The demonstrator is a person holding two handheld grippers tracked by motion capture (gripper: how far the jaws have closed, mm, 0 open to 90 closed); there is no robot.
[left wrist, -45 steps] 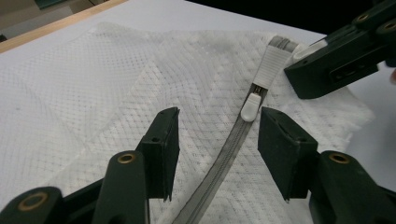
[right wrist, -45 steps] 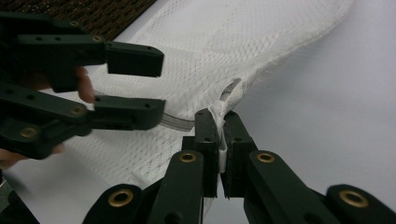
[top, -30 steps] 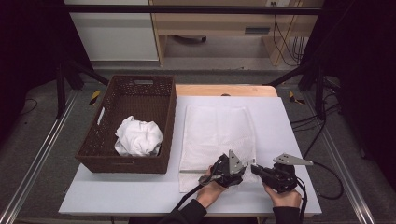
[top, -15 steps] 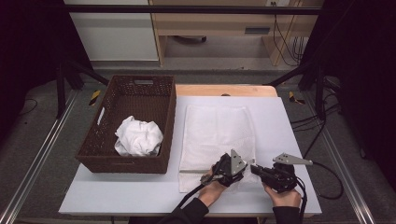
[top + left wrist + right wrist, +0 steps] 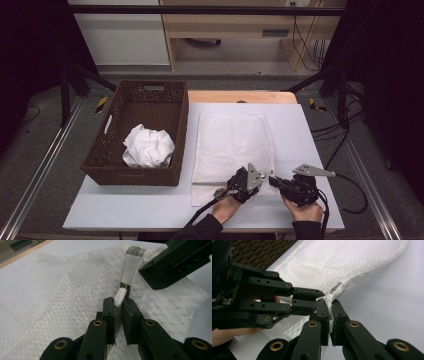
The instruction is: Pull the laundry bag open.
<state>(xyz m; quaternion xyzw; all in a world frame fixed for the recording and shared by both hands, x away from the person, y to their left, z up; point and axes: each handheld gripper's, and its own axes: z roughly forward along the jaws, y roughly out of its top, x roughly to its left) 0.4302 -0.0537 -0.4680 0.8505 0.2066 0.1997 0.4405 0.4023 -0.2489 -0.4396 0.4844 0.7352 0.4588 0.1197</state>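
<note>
A white mesh laundry bag (image 5: pixel 232 142) lies flat in the middle of the white table (image 5: pixel 310 135). At its near edge my left gripper (image 5: pixel 260 183) is shut on the white zipper pull (image 5: pixel 119 296), which curves up from between the jaws (image 5: pixel 117 312). The ribbed zipper end (image 5: pixel 131 265) runs away beyond it. My right gripper (image 5: pixel 276 181) faces the left one and is shut on the bag's bunched corner (image 5: pixel 331 298) at the zipper end (image 5: pixel 330 315). The two grippers nearly touch tip to tip.
A dark wicker basket (image 5: pixel 177 125) stands left of the bag and holds a crumpled white cloth (image 5: pixel 148 146). A wooden board (image 5: pixel 242 96) lines the table's far edge. Bare table shows to the right of the bag and in front of the basket.
</note>
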